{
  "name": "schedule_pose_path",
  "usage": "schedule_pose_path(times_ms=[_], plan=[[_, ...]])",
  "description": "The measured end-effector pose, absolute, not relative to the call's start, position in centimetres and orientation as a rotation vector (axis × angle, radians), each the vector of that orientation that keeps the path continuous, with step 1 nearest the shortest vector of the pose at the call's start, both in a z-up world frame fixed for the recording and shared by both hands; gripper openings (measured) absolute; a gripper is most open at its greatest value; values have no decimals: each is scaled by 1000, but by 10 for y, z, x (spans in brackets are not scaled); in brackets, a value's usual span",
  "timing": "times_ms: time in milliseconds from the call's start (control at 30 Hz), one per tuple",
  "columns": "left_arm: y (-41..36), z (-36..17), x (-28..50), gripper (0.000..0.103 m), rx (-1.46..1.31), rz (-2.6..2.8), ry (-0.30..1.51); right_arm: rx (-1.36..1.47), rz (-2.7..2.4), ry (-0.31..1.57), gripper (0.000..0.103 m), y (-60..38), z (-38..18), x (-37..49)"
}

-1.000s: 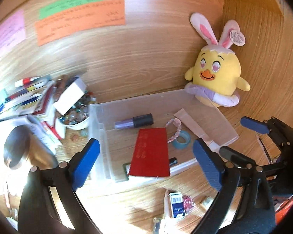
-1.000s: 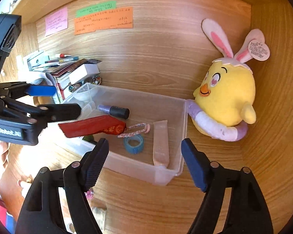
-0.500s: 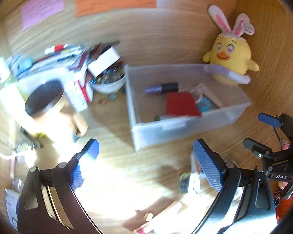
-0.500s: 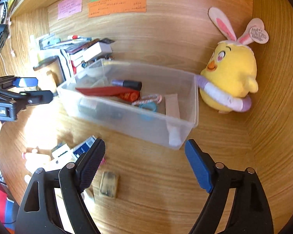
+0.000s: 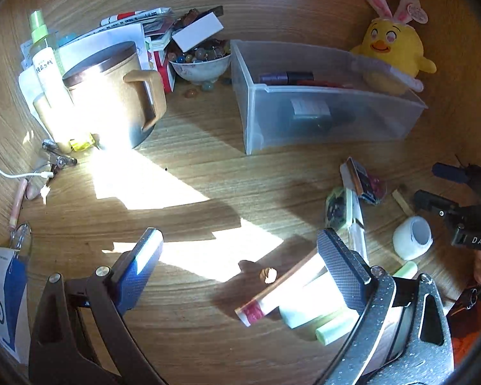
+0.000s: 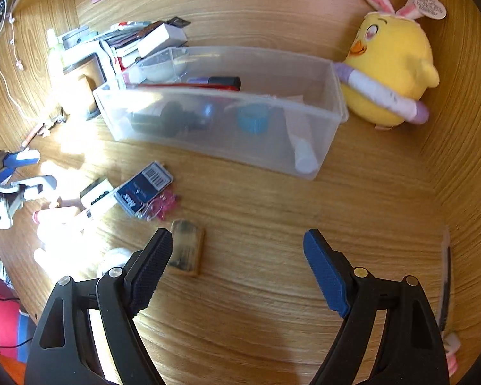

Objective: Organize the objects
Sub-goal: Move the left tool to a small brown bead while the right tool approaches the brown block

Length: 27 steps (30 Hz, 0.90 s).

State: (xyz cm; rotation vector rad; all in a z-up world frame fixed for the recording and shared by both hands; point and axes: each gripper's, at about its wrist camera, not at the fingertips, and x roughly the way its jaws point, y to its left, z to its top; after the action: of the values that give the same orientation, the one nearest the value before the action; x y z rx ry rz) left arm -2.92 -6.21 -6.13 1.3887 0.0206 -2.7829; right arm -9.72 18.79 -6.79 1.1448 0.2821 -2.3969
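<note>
Left gripper [image 5: 240, 256]: jaws wide apart, nothing btwn them, above bare sunlit desk [image 5: 208, 166].
Right gripper [image 6: 237, 256]: jaws apart, empty; a small tan block [image 6: 186, 252] lies just beside its left finger, not gripped.
Clear bin [image 6: 227, 128]: near the back wall, w/ blue tape roll [image 6: 252, 118], white tube [image 6: 301, 147], dark marker [image 6: 221, 81], red booklet inside.
Loose items: blue card pack [image 6: 142, 189], pink bits, white tape roll [image 5: 412, 237], pale green tubes on desk in front of bin.
Plush chick [image 6: 391, 70]: just right of bin.
Mug [image 5: 112, 96], bowl of marbles [image 5: 198, 61]: left of bin.
</note>
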Motion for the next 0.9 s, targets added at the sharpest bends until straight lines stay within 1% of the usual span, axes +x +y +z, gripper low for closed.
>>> schedule_pose_path(times_ms=[167,233,267,300,433,700,733,767,800,900], plan=[[-72,-68,-15,98,1387,-2749,39,1168,-2361,293,82,178,-75,-98],[-77,-67,-10,90,1356,-2744,35,1161,-2365,304,81,175,-75,-98],[-79,-67,-8,84,1358,-2736,30,1156,-2371,309,81,173,-75,-98],[-81,-68,-7,81,1363,-2733,35,1152,-2375,306,81,172,-74,-99],[-83,-71,-4,80,1393,-2744,80,1159,-2356,285,81,170,-74,-101],[-79,-76,-15,77,1458,-2780,128,1165,-2347,308,79,165,-75,-101],[-79,-76,-18,77,1462,-2778,126,1170,-2350,310,78,165,-76,-103],[-80,-76,-19,76,1458,-2774,120,1180,-2351,308,75,166,-77,-104],[-82,-76,-22,73,1455,-2766,112,1188,-2350,303,71,167,-78,-106],[-91,-79,-28,66,1474,-2742,125,1195,-2353,284,68,171,-78,-107]])
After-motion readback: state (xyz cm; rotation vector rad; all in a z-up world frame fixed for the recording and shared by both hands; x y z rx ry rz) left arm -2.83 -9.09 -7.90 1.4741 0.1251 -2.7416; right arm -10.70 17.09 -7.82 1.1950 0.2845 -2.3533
